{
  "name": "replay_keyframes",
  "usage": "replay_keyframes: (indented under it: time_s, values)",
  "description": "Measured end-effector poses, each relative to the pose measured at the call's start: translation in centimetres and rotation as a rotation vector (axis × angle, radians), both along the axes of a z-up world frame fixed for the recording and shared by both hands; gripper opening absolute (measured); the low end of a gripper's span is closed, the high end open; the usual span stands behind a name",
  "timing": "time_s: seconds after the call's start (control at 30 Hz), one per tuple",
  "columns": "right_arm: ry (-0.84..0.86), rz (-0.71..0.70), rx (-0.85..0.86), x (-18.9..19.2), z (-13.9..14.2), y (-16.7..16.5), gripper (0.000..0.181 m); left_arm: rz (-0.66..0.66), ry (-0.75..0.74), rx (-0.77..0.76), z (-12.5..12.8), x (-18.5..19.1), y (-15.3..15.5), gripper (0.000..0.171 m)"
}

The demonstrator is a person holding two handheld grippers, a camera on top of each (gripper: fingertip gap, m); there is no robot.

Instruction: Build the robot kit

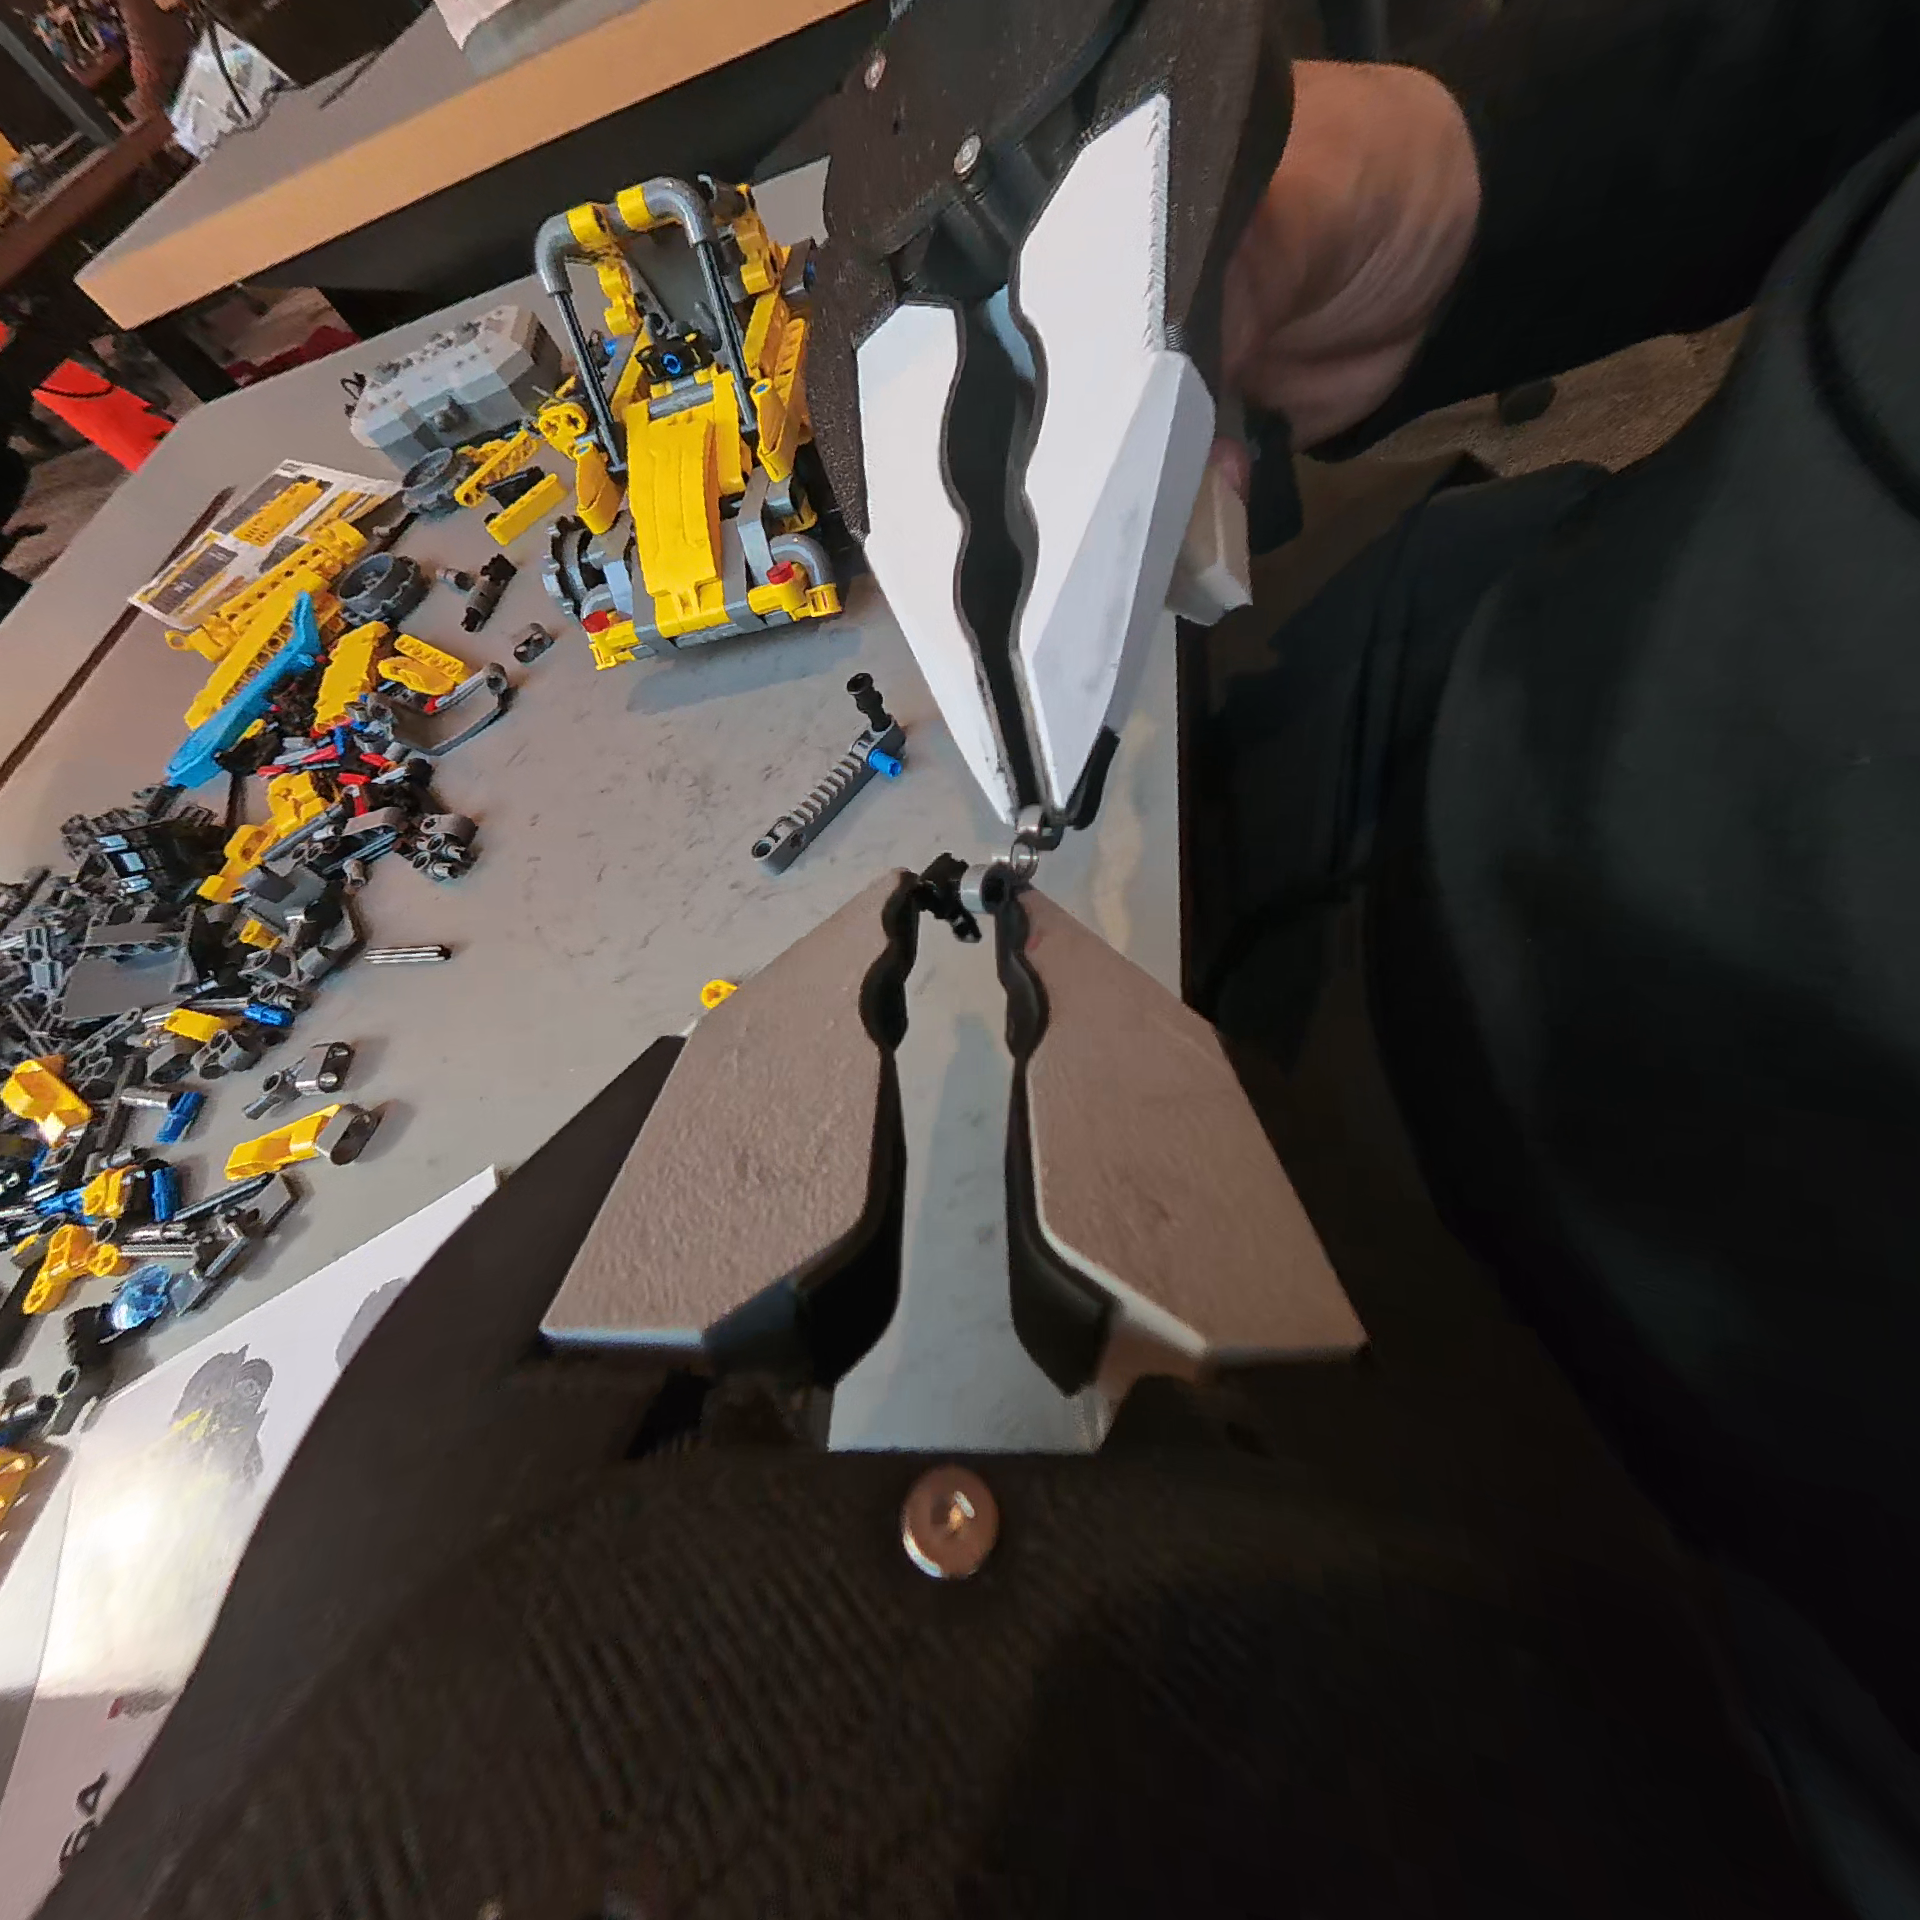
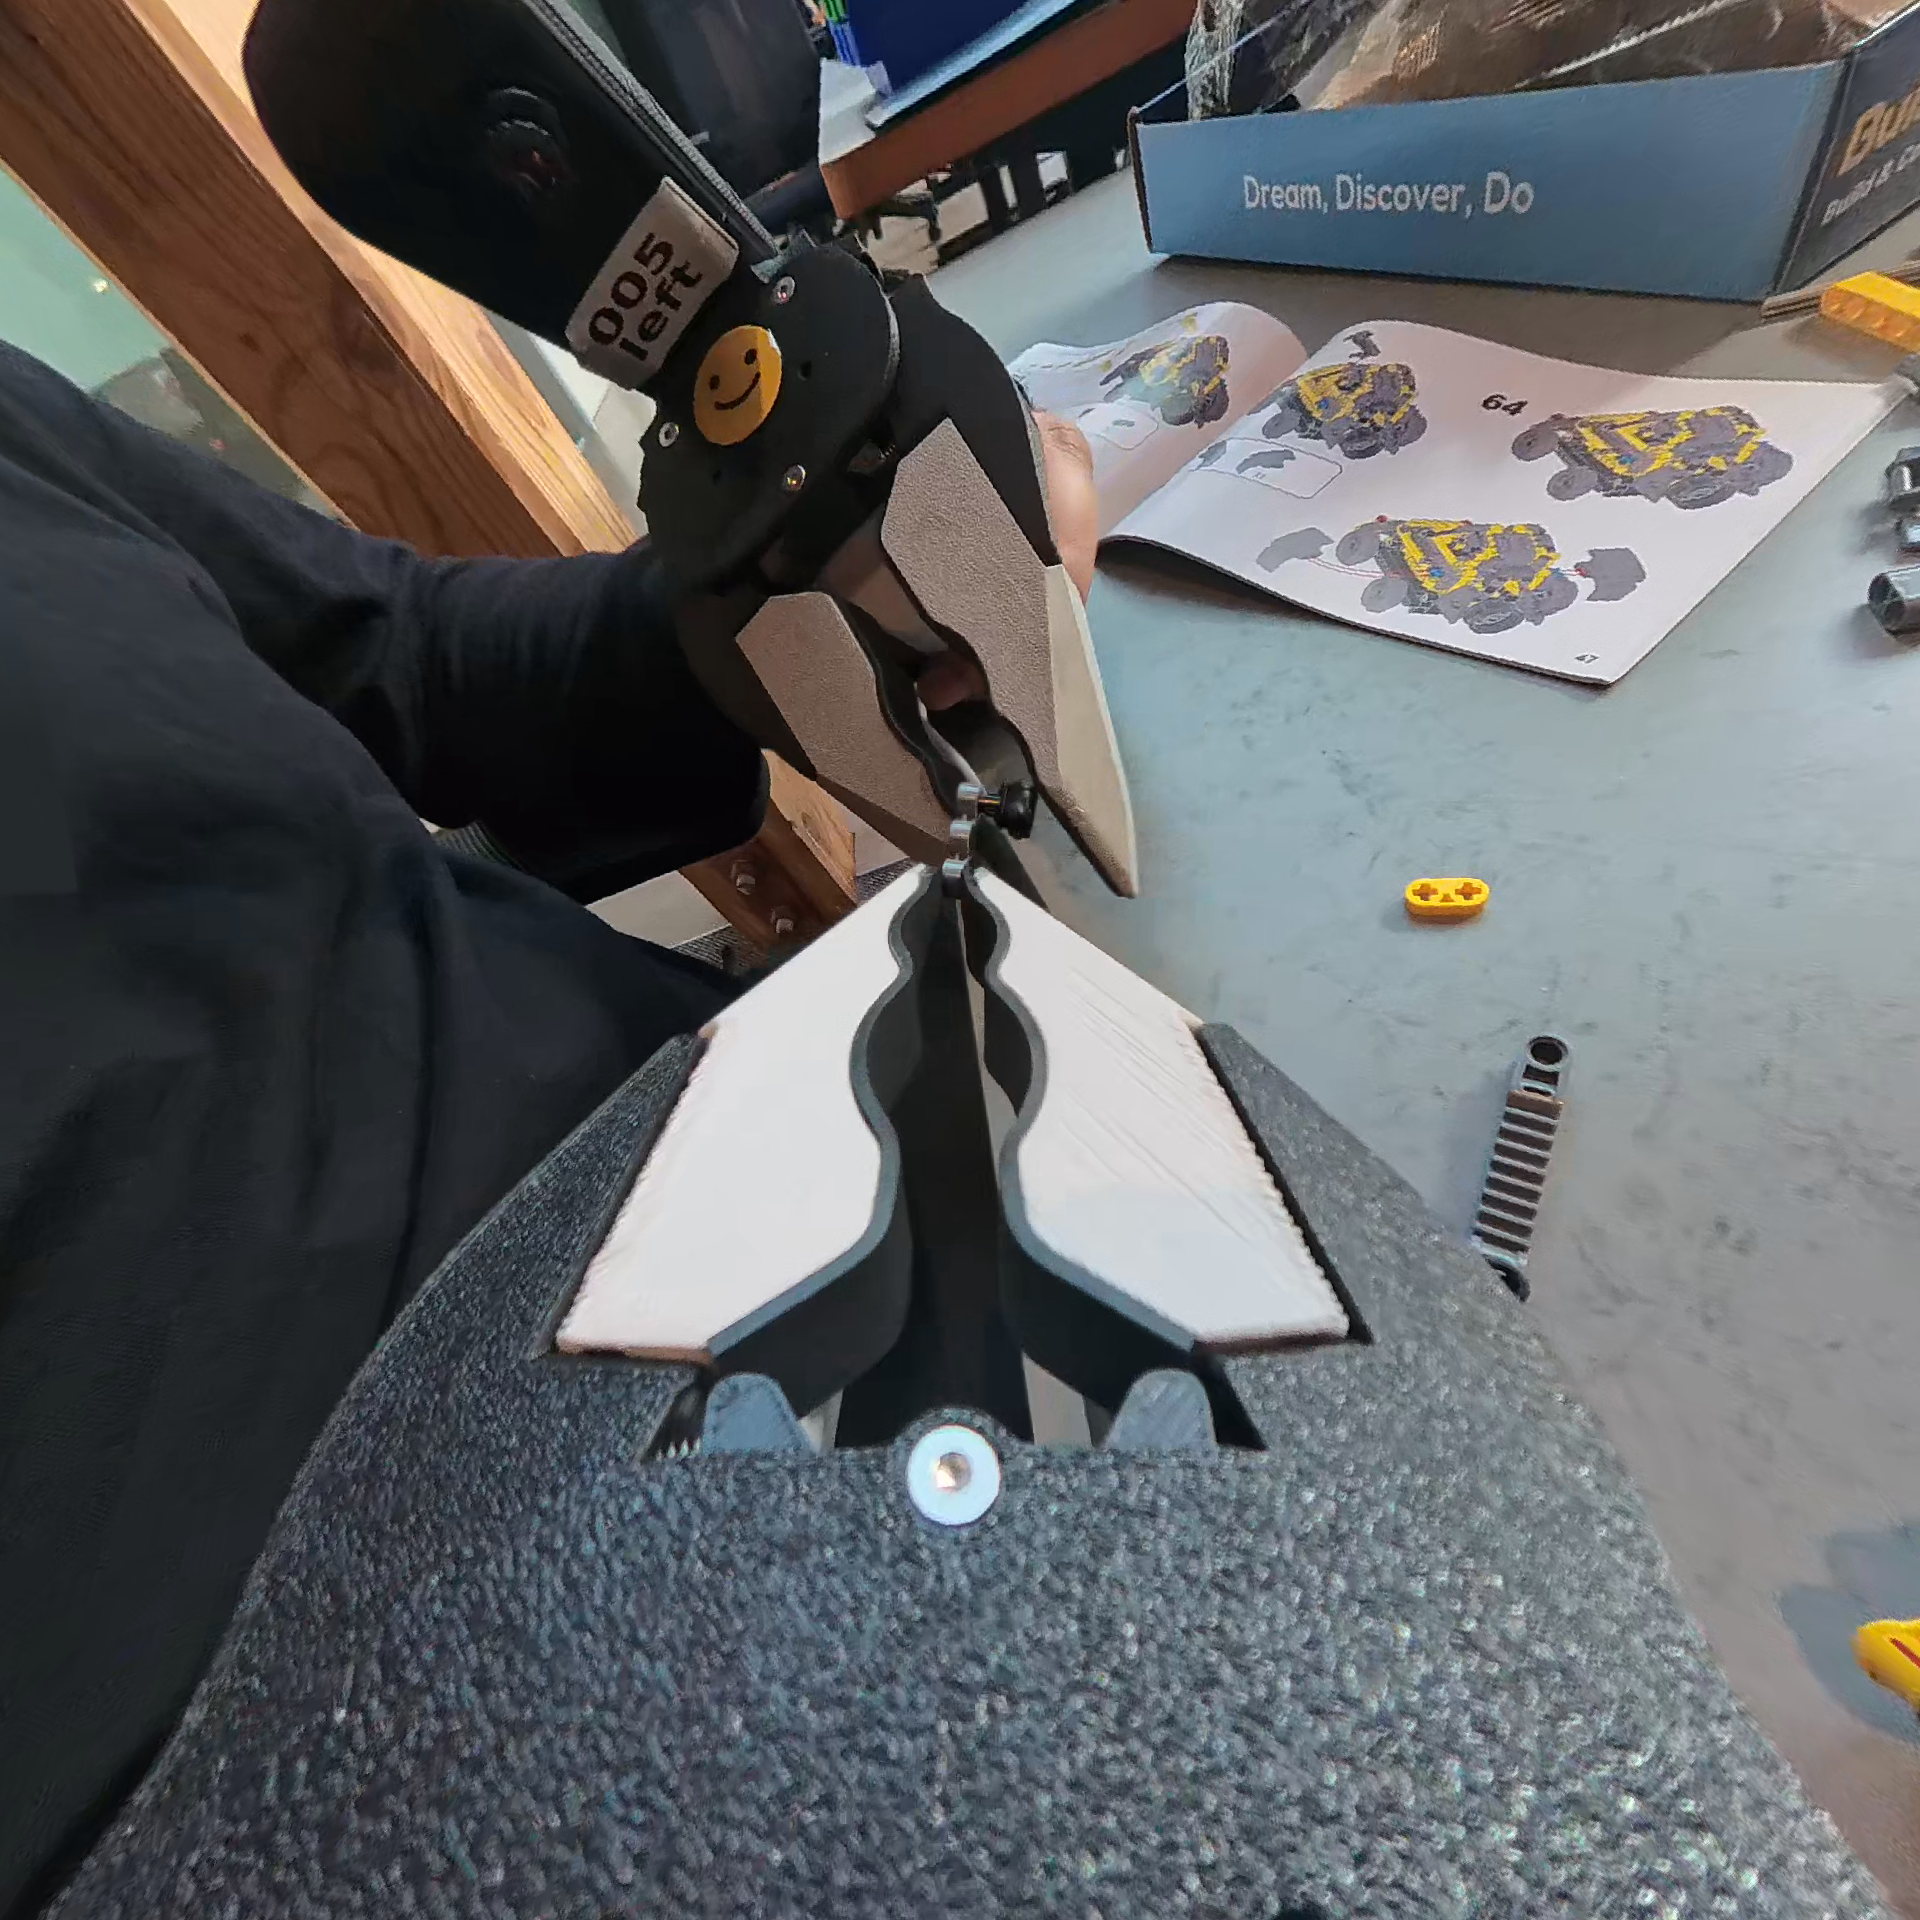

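Note:
My left gripper (image 1: 966,896), with grey fingers, is closed on a small black pin (image 1: 940,891) held above the grey table (image 1: 675,831) near its edge. My right gripper (image 2: 951,878), with white fingers, is shut on a small grey link (image 2: 961,831). The two grippers meet tip to tip, and the link's free end touches the pin (image 2: 1013,805). The right gripper (image 1: 1039,816) comes down from the top of the left wrist view, with the link (image 1: 1027,844) at its tips. The left gripper (image 2: 1029,862) shows in the right wrist view.
A yellow and grey vehicle model (image 1: 686,447) stands at the back. A pile of loose parts (image 1: 208,883) lies to its left. A grey toothed rack (image 2: 1517,1164), a small yellow link (image 2: 1446,896), an open instruction booklet (image 2: 1455,499) and a blue box (image 2: 1455,197) are on the table. Less than 4 cm separates the two grippers' tips.

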State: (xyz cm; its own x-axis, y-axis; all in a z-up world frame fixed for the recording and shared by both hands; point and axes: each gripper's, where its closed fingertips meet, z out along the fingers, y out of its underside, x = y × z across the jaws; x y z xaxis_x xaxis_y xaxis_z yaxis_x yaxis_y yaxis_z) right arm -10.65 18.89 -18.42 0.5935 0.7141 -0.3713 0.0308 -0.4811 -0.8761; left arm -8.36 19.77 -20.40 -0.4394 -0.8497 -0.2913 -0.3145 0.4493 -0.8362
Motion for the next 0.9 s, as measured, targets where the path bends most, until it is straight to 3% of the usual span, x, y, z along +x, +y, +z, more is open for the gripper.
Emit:
replay_keyframes:
  time_s: [0.17,0.33,0.63,0.9]
  values:
    - [0.004,-0.002,-0.005,0.4,-0.1,0.0,0.003,0.001,0.005,-0.005,0.0,0.0,0.0,0.009]
    - [-0.115,-0.016,0.041,0.9,-0.6,0.1,0.0,0.002,0.013,-0.045,0.2,0.0,0.2,0.0]
    - [-0.22,-0.008,0.136,0.9,0.0,0.5,0.026,-0.011,0.014,-0.028,0.0,0.0,0.0,0.0]
    - [-0.494,0.014,0.319,0.4,-0.3,0.8,0.019,-0.046,0.013,-0.03,0.0,-0.3,-0.5,0.001]
